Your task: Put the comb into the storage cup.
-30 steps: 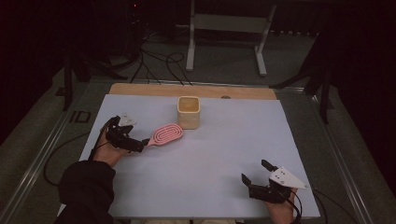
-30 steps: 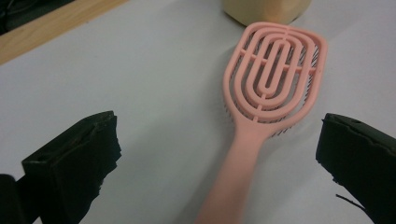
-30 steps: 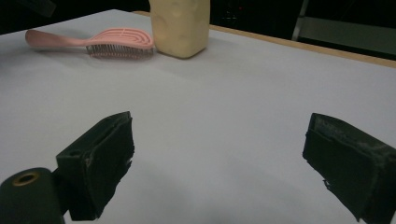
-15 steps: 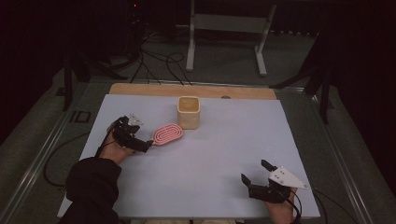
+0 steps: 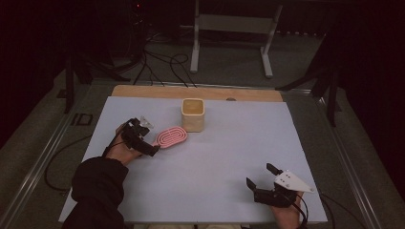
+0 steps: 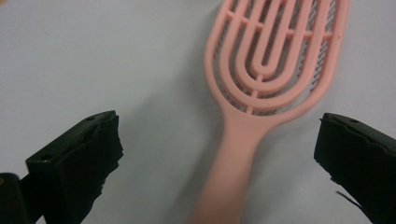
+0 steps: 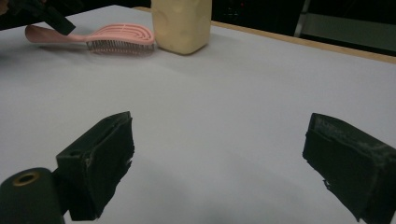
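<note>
A pink hairbrush point(image 5: 171, 136) lies on the white table, its head pointing toward a cream square cup point(image 5: 193, 114) just behind it. My left gripper point(image 5: 152, 147) is open, its jaws straddling the brush's handle point(image 6: 233, 163) without closing on it. The brush head point(image 6: 275, 51) with its looped ribs sits just beyond the jaws. My right gripper point(image 5: 260, 177) rests open near the table's front right edge, nothing between its jaws. From there the hairbrush point(image 7: 112, 37) and cup point(image 7: 181, 23) appear far off to the left.
The white table top point(image 5: 229, 143) has a wooden strip point(image 5: 200, 93) along its far edge. Beyond it are cables on the floor and a metal stand point(image 5: 231, 28). A dark sleeve point(image 5: 95, 191) comes in at the lower left.
My left gripper has shifted forward and right along the table, bringing its open jaws around the brush handle. The right gripper has stayed put.
</note>
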Demonstrator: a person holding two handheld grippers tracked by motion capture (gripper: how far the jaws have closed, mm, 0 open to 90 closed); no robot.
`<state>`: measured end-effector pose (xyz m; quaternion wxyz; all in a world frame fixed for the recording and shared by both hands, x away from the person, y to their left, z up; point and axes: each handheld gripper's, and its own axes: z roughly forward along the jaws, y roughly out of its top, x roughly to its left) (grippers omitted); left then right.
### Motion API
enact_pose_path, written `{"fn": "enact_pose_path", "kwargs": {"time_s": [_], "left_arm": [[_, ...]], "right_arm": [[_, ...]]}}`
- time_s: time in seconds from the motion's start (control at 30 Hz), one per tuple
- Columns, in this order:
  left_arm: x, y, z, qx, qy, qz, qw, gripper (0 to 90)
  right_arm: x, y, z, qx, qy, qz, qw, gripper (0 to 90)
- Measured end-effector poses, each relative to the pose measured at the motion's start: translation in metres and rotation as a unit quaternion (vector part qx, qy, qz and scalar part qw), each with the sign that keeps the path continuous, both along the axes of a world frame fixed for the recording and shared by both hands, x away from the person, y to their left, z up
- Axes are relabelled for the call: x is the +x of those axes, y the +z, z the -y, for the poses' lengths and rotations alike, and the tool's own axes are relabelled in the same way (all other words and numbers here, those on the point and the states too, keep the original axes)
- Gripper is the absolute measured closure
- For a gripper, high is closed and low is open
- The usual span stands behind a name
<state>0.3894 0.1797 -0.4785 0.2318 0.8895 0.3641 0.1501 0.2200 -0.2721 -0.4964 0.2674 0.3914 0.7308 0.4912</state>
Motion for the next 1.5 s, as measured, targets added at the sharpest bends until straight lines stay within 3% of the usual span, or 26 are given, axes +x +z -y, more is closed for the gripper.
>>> {"fn": "enact_pose_path", "kwargs": {"time_s": [0.03, 0.17, 0.5, 0.57, 0.77, 0.8, 0.83, 0.9, 0.93, 1.1, 1.3, 1.4, 1.5], "left_arm": [[0.002, -0.002, 0.002, 0.004, -0.006, -0.013, 0.9999, 1.4], [0.003, -0.004, 0.006, 0.01, -0.012, -0.03, 0.9994, 2.3], [0.006, -0.011, 0.014, 0.027, -0.021, -0.081, 0.9961, 14.3], [0.006, -0.013, 0.017, 0.044, -0.018, -0.083, 0.9954, 17.1], [0.007, -0.016, 0.021, 0.059, -0.016, -0.088, 0.9942, 37.8], [0.008, -0.016, 0.021, 0.062, -0.016, -0.093, 0.9936, 37.8], [0.01, -0.015, 0.022, 0.055, -0.007, -0.102, 0.9932, 44.7], [0.01, -0.015, 0.022, 0.055, -0.007, -0.102, 0.9932, 48.7], [0.013, -0.015, 0.023, 0.05, -0.006, -0.114, 0.9922, 53.8], [0.016, -0.013, 0.026, 0.059, -0.005, -0.132, 0.9895, 57.6], [0.017, -0.013, 0.028, 0.077, -0.006, -0.111, 0.9908, 52.8], [0.014, -0.013, 0.031, 0.086, -0.024, -0.101, 0.9909, 56.7], [0.013, -0.012, 0.032, 0.092, -0.031, -0.104, 0.9898, 61.1]], "right_arm": [[0.0, 0.0, 0.0, 0.0, 0.0, 0.0, 1.0, 8.5], [0.0, 0.0, 0.0, 0.001, 0.001, -0.001, 1.0, 8.5], [0.001, -0.001, 0.0, -0.003, 0.003, -0.002, 1.0, 8.5], [0.001, -0.001, -0.001, -0.004, 0.003, -0.002, 1.0, 8.5], [0.001, -0.001, -0.001, -0.004, 0.004, -0.003, 1.0, 8.5], [0.001, -0.001, -0.001, -0.004, 0.004, -0.004, 1.0, 8.5], [0.001, -0.001, -0.001, -0.004, 0.004, -0.006, 1.0, 8.5], [0.001, -0.001, -0.002, -0.004, 0.004, -0.006, 1.0, 8.5], [0.001, -0.002, -0.002, -0.005, 0.005, -0.007, 1.0, 8.5], [0.002, -0.002, -0.002, -0.006, 0.008, -0.007, 0.9999, 8.5], [0.002, -0.002, -0.002, -0.006, 0.01, -0.008, 0.9999, 8.5], [0.002, -0.002, -0.002, -0.006, 0.01, -0.01, 0.9999, 8.5], [0.002, -0.002, -0.002, -0.008, 0.01, -0.011, 0.9999, 8.5]]}}
